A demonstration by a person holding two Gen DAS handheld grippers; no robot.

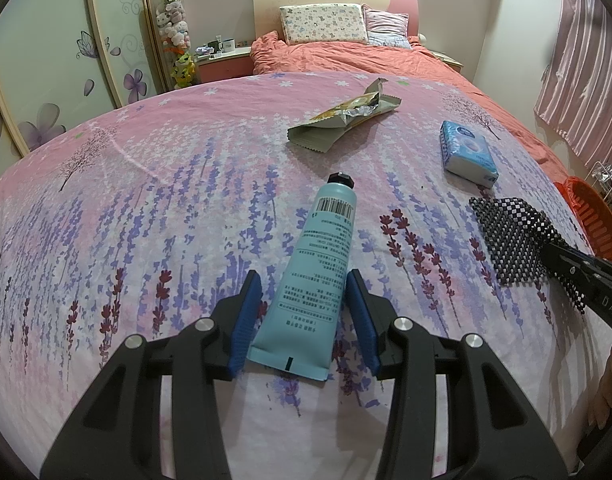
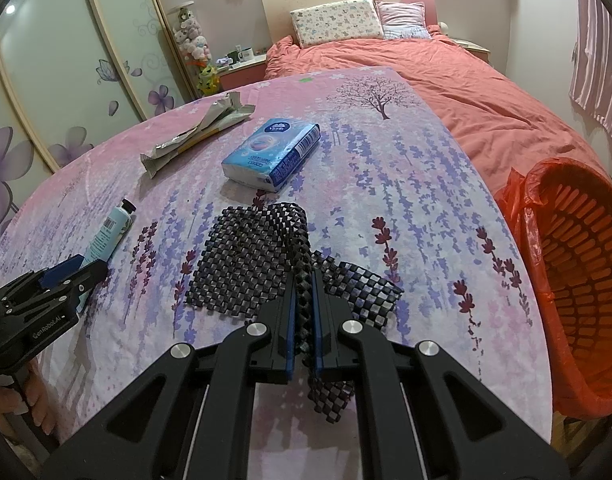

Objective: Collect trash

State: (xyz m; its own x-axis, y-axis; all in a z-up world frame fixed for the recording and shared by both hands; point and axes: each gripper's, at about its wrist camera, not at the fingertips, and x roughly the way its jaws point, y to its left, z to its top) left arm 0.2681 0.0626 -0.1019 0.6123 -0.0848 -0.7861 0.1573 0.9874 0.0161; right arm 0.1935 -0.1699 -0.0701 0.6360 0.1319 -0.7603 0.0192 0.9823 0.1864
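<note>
A light blue tube with a black cap lies on the flowered sheet, cap pointing away. My left gripper is open, its blue pads on either side of the tube's lower half with a small gap each side. It also shows in the right wrist view beside the tube. My right gripper is shut on a fold of a black mesh mat, whose far part rests on the sheet. The mat also shows in the left wrist view. A torn grey snack wrapper lies further back.
A blue tissue pack lies beyond the mat. An orange basket lined with a red bag stands off the sheet's right edge. Behind are a salmon duvet, pillows, a nightstand with cups and a wardrobe on the left.
</note>
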